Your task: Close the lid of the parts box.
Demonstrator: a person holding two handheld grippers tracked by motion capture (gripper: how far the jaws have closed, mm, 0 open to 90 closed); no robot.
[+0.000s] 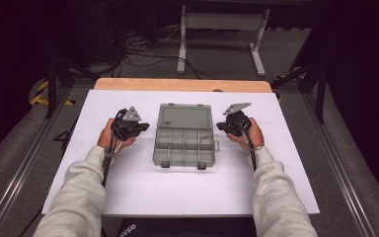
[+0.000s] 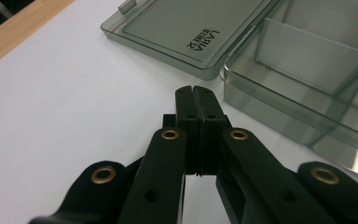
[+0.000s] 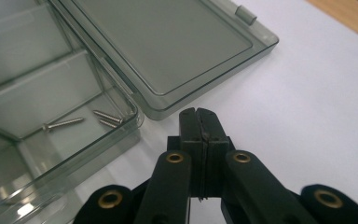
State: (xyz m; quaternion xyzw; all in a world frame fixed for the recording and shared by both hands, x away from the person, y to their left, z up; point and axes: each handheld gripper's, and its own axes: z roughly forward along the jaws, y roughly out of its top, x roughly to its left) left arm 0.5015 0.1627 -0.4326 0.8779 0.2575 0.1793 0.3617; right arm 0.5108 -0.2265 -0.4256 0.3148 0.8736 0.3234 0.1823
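A clear grey compartment box (image 1: 184, 143) lies open mid-table, its lid (image 1: 185, 116) folded flat toward the far side. My left gripper (image 1: 146, 127) hovers just left of the box, jaws pressed together with nothing between them; in the left gripper view its tips (image 2: 196, 89) point at the seam between lid (image 2: 186, 28) and tray (image 2: 303, 79). My right gripper (image 1: 219, 126) sits just right of the box, also shut and empty; its tips (image 3: 198, 112) are near the lid corner (image 3: 168, 51). Three small screws (image 3: 81, 121) lie in one compartment (image 3: 51, 112).
The box rests on a white sheet (image 1: 128, 182) over a wooden table (image 1: 128, 84). Two latches (image 1: 182, 165) stick out at the box's near edge. Beyond the table stand a white frame (image 1: 222, 34) and floor cables (image 1: 138, 49). Grey-sleeved forearms (image 1: 79, 192) come in from below.
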